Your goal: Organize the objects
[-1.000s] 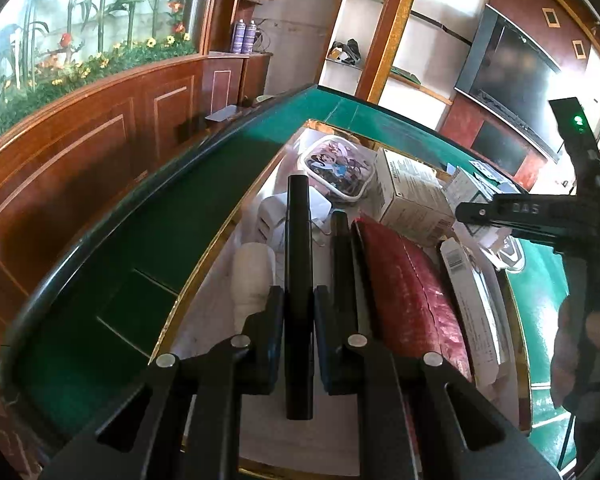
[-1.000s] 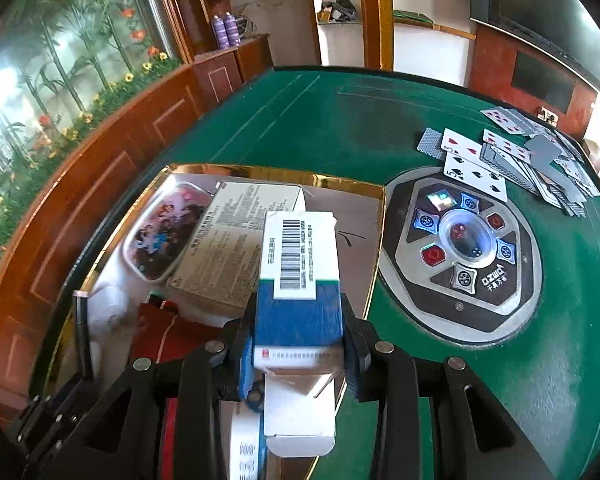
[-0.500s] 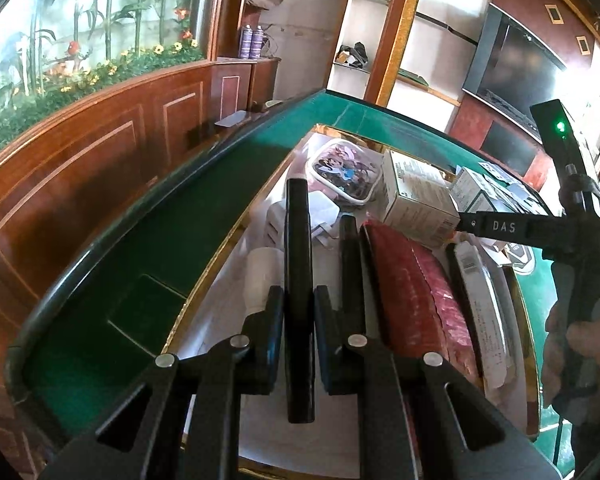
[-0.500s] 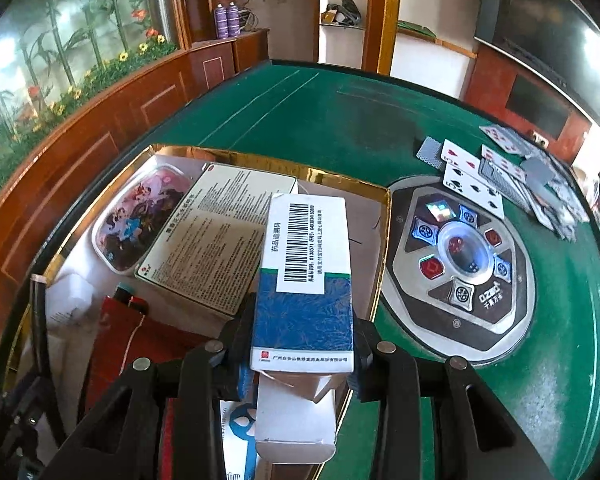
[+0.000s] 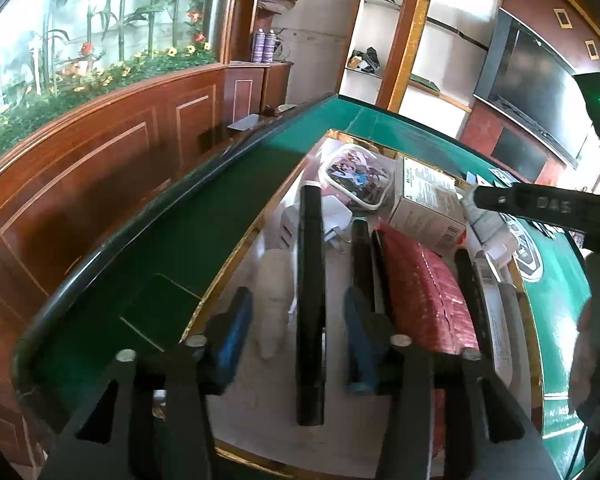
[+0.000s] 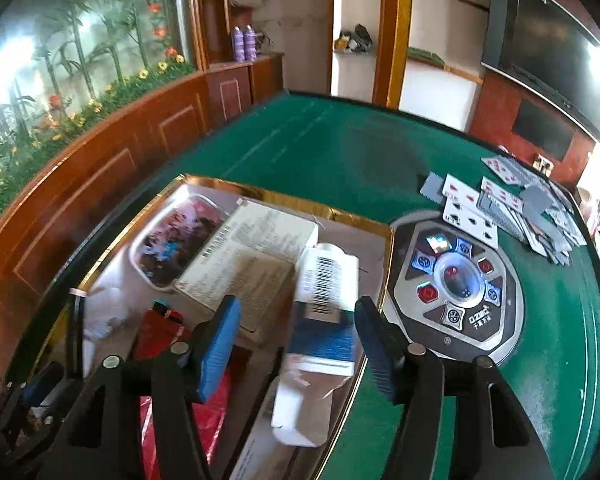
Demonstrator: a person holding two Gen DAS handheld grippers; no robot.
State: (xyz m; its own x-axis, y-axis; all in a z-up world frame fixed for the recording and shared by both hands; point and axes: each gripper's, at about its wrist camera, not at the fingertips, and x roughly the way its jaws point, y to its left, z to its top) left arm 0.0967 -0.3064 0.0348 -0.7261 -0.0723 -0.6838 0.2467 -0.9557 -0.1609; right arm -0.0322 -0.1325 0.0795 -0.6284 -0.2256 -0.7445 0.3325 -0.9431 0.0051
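Gold-rimmed tray (image 6: 356, 222) crowded; both tools spread.

Blue-white barcoded box (image 6: 325, 312) in gold-rimmed tray (image 6: 284, 199)

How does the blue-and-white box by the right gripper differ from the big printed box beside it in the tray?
The blue-and-white box is slimmer, with a barcode label and blue band; the big printed box is broader, cream, covered in text. The slim one sits between the open right gripper's fingers. Both lie in the gold-rimmed tray.
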